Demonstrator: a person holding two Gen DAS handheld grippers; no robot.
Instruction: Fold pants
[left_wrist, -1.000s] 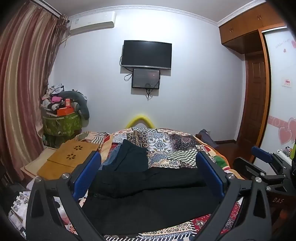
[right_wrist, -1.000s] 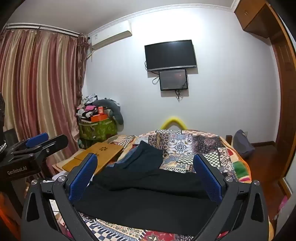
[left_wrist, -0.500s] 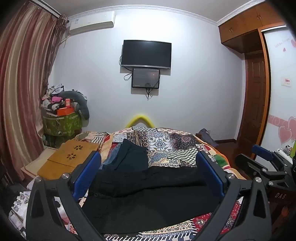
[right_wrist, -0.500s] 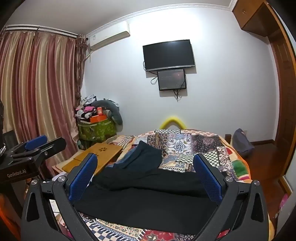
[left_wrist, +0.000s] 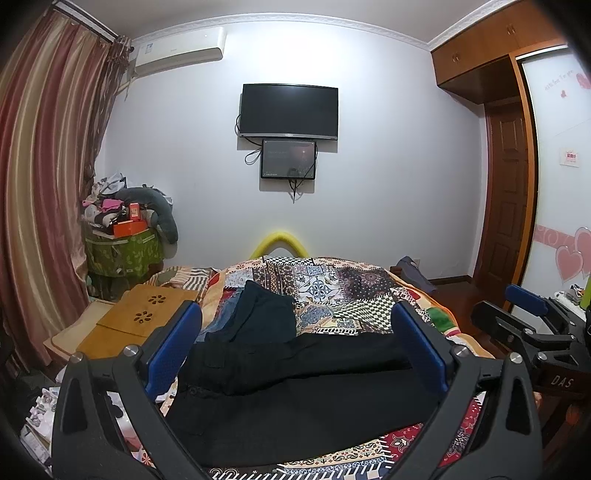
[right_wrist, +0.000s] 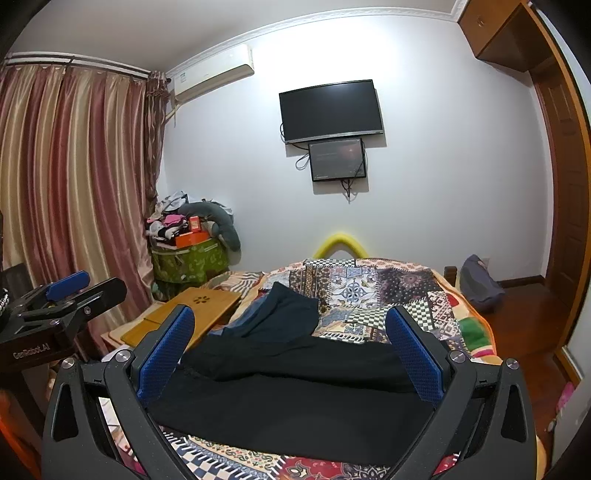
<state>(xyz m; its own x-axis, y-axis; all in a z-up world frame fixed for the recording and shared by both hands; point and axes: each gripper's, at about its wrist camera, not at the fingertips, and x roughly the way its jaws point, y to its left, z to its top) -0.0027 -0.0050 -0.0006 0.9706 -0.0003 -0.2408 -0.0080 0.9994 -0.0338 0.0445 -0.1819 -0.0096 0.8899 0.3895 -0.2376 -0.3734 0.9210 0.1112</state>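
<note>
Black pants (left_wrist: 295, 391) lie spread crosswise on the near end of the patchwork bed (left_wrist: 332, 288), also in the right wrist view (right_wrist: 295, 398). A dark navy garment (left_wrist: 258, 314) with blue jeans under it lies just beyond them (right_wrist: 280, 314). My left gripper (left_wrist: 295, 347) is open and empty, held above the pants. My right gripper (right_wrist: 291, 347) is open and empty, held above the pants too. Each gripper shows at the edge of the other's view, the right one (left_wrist: 532, 317) and the left one (right_wrist: 62, 299).
A wooden lap table (left_wrist: 136, 321) sits at the bed's left. A green bin piled with clutter (left_wrist: 122, 251) stands by the curtains (left_wrist: 40, 203). A TV (left_wrist: 290, 110) hangs on the far wall. A wardrobe and door (left_wrist: 509, 206) are at the right.
Both grippers drift very slightly; the right one shifts a little in the left wrist view. The pants have not moved.
</note>
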